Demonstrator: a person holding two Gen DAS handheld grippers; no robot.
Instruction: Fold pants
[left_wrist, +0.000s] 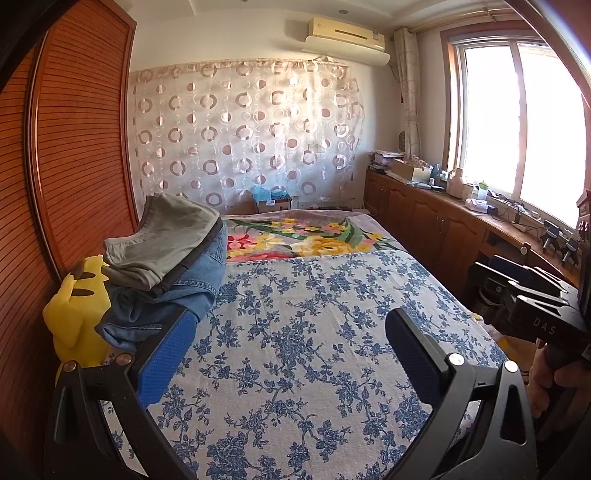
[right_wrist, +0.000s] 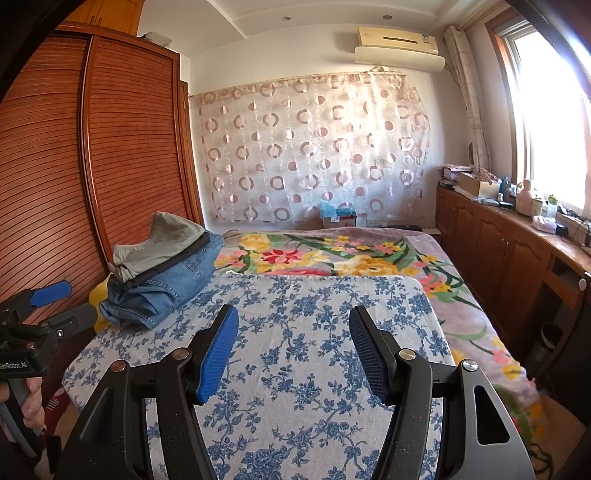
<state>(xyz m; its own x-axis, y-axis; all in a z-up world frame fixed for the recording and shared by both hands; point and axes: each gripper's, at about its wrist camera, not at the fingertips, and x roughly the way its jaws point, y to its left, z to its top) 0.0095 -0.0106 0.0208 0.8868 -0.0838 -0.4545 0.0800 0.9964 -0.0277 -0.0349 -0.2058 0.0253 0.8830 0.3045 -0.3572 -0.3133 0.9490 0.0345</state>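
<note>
A stack of folded pants lies at the bed's left edge: grey-green pants (left_wrist: 162, 240) (right_wrist: 159, 243) on top, a dark layer beneath, blue jeans (left_wrist: 177, 295) (right_wrist: 166, 288) at the bottom. My left gripper (left_wrist: 291, 325) is open and empty above the blue floral sheet (left_wrist: 295, 350), just right of the stack; it also shows at the left of the right wrist view (right_wrist: 61, 301). My right gripper (right_wrist: 293, 325) is open and empty over the sheet (right_wrist: 295, 369), right of the stack; its body shows in the left wrist view (left_wrist: 532, 295).
A yellow plush toy (left_wrist: 74, 314) sits beside the stack by the wooden wardrobe (left_wrist: 74, 147). A flowered blanket (right_wrist: 332, 258) covers the far bed. Wooden cabinets (right_wrist: 498, 240) with clutter line the right wall under the window.
</note>
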